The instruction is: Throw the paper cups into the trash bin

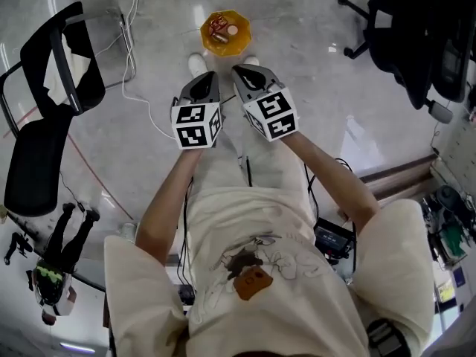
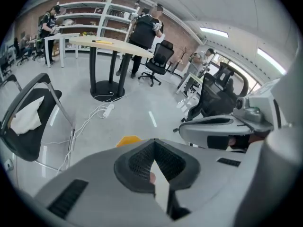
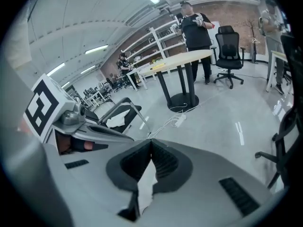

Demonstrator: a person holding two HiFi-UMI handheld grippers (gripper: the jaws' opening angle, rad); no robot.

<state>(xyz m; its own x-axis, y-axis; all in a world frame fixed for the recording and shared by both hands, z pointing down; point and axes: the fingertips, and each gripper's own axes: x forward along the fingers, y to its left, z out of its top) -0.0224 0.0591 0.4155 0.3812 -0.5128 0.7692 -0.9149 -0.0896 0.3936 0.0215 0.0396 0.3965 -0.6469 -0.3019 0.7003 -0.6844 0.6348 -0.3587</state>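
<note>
An orange trash bin (image 1: 225, 33) stands on the grey floor just beyond the person's white shoes, and crumpled paper cups lie inside it. My left gripper (image 1: 207, 78) and right gripper (image 1: 246, 71) are held side by side at waist height, both pointing toward the bin and stopping short of it. In the left gripper view the jaws of the left gripper (image 2: 155, 141) meet at the tips with no cup between them, and the bin's orange rim (image 2: 128, 140) peeks over them. My right gripper (image 3: 151, 142) is likewise shut and holds nothing.
A black chair (image 1: 43, 117) with white paper on it stands to the left, with a white cable (image 1: 134, 58) running on the floor beside it. A black office chair (image 1: 416, 36) is at the upper right. A round pedestal table (image 2: 110, 45) and several people stand farther off.
</note>
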